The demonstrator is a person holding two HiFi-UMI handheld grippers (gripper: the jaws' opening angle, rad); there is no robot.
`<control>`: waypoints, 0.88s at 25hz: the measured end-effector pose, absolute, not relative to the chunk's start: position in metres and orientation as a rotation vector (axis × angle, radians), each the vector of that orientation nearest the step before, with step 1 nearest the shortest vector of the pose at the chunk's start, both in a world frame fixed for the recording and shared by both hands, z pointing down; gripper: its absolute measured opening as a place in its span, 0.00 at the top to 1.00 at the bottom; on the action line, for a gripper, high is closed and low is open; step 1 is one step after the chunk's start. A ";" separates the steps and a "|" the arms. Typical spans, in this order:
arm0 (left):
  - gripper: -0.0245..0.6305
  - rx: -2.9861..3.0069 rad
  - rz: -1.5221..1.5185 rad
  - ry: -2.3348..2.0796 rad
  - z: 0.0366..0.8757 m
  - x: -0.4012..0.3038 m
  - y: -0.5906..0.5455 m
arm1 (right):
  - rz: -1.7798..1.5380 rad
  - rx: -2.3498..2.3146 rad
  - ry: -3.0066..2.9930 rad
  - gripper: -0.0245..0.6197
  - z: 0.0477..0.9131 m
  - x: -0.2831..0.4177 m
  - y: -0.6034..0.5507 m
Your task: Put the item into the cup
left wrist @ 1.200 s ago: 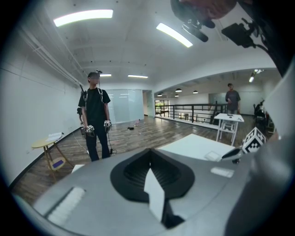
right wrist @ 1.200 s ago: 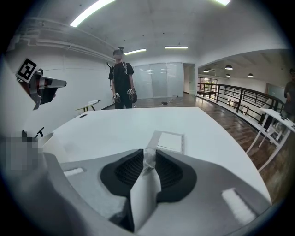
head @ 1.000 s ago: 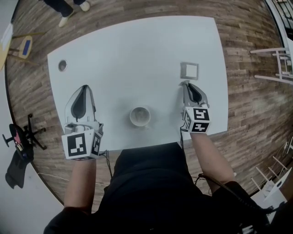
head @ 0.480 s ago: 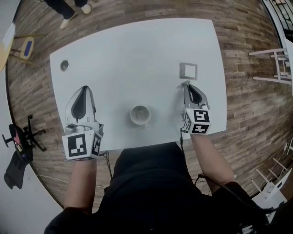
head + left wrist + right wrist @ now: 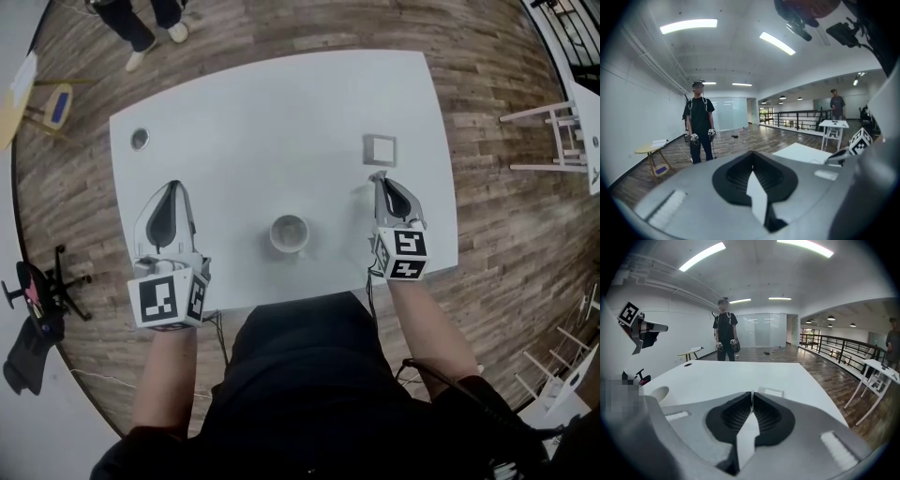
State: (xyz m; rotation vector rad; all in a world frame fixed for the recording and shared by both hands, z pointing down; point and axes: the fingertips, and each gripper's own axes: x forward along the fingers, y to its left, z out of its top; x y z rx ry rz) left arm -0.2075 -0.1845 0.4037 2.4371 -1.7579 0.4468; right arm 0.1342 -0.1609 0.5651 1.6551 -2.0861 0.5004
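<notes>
A white cup point(image 5: 289, 233) stands upright near the table's front edge, between my two grippers. A small flat square item point(image 5: 380, 149) lies on the table just beyond my right gripper point(image 5: 378, 175); its tips are a short way from the item. In the right gripper view the item point(image 5: 771, 392) lies just past the tips, and the cup point(image 5: 658, 394) is at the left. The right jaws are closing, tips almost touching, with nothing between them. My left gripper point(image 5: 172, 185) hovers left of the cup, shut and empty.
The white table point(image 5: 262, 112) has a round cable hole point(image 5: 140, 139) at its far left corner. A person point(image 5: 725, 336) with grippers stands beyond the far edge. A white table point(image 5: 553, 131) stands at the right, a small stool point(image 5: 52, 103) at the left.
The head view has shifted a little, so the table sits lower in the picture. Both grippers keep about the same places beside the cup.
</notes>
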 end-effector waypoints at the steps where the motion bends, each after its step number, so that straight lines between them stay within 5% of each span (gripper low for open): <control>1: 0.95 2.442 0.440 -1.759 0.403 -0.207 -0.183 | 0.493 1.661 -2.088 0.93 0.562 0.134 -0.161; 22: 0.95 2.507 0.334 -1.778 0.382 -0.207 -0.171 | 0.361 1.739 -2.175 0.94 0.492 0.125 -0.158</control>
